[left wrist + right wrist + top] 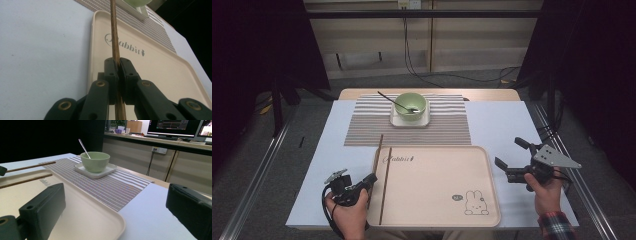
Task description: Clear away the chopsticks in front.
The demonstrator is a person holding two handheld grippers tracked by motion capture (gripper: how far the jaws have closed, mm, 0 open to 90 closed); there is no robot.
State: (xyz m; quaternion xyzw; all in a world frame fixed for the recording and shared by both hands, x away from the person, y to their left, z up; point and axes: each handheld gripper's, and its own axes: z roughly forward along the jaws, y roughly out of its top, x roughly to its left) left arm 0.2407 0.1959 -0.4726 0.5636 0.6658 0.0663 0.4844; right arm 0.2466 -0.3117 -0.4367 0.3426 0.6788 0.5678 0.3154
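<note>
A beige tray [437,200] printed with a rabbit lies at the table's front. One brown chopstick [385,185] lies along the tray's left side. A second chopstick [377,150] runs just beside the tray's left rim, and my left gripper [372,180] is shut on it near its close end. In the left gripper view the jaws [118,66] pinch that chopstick [113,37], which points toward the striped mat. My right gripper [508,152] is open and holds nothing, hovering to the right of the tray [82,212]. In the right gripper view both chopsticks [30,167] [25,181] lie at the left.
Behind the tray a striped placemat [362,130] carries a white square dish [410,121] with a green bowl [410,106] and a spoon [388,97] in it. Metal rails flank the white table [507,120]. Cables trail on the floor beyond.
</note>
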